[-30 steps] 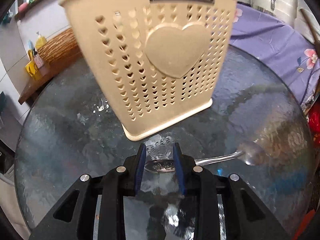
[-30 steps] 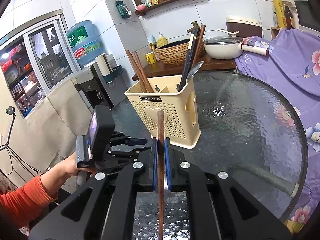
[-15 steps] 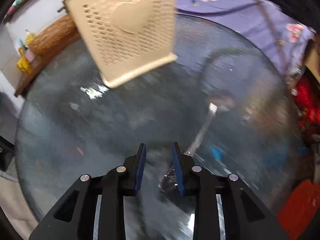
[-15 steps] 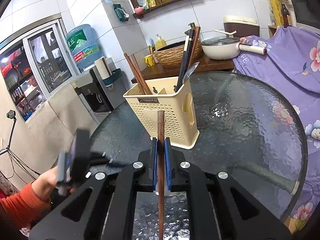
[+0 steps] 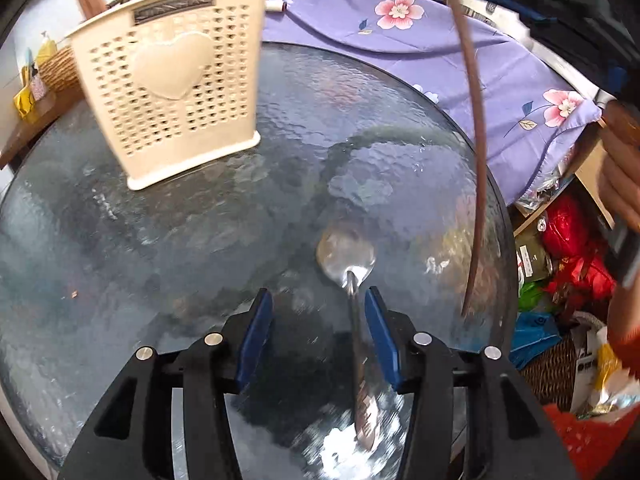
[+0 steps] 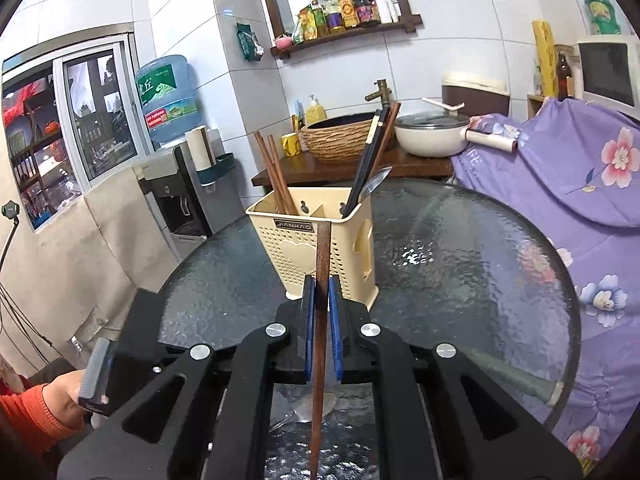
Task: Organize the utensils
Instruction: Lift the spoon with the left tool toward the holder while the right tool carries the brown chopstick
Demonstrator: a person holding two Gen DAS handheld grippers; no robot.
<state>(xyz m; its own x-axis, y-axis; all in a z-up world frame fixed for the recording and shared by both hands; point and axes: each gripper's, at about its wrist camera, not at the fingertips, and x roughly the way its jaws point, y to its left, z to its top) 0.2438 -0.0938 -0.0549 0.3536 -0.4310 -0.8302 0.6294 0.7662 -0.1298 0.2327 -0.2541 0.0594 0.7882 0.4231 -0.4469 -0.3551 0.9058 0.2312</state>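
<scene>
One slim wooden chopstick sits pinched in the right claw.

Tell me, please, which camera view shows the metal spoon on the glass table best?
The left wrist view: the spoon lies between the open left gripper fingers, bowl and handle visible. The right wrist view shows only a glimpse beneath the gripper.

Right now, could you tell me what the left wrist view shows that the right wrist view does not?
Only the left wrist view shows the open left gripper over the metal spoon lying on the glass table.

Only the right wrist view shows the holder's contents: brown chopsticks in one compartment, dark utensils in another.

Both show the beige utensil holder and the wooden chopstick clamped in the right gripper.
</scene>
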